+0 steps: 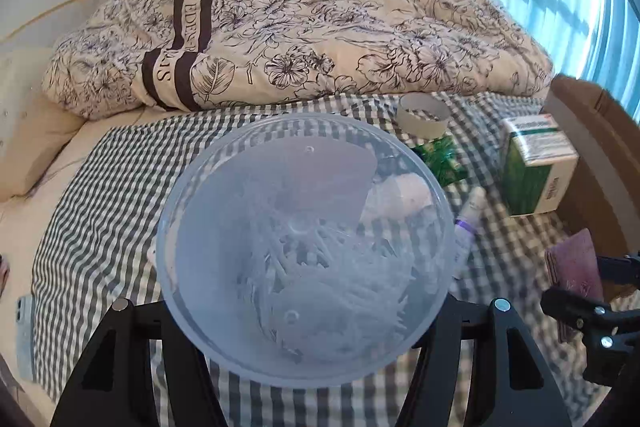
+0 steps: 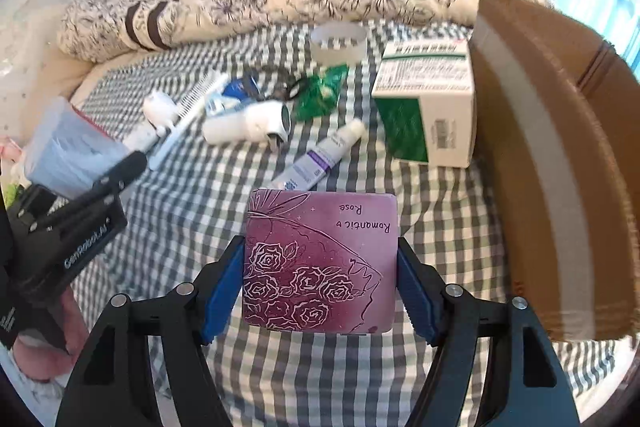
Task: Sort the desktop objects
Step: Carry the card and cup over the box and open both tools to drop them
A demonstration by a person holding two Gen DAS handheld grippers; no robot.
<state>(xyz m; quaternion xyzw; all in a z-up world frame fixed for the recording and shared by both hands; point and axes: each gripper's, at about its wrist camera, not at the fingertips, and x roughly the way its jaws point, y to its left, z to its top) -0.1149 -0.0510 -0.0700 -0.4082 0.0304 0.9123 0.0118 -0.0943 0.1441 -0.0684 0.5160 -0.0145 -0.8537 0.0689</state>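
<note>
Purple rose-printed tin (image 2: 320,263) sits clamped in the right gripper (image 2: 320,287). Left gripper (image 1: 304,307) grips a clear tub (image 1: 304,247); cardboard box (image 2: 560,167) at three o'clock.

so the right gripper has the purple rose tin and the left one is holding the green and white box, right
Not quite. The right gripper does hold the purple rose tin, but the left gripper holds a clear plastic tub, as the left wrist view shows. The green and white box sits on the checked cloth.
</note>
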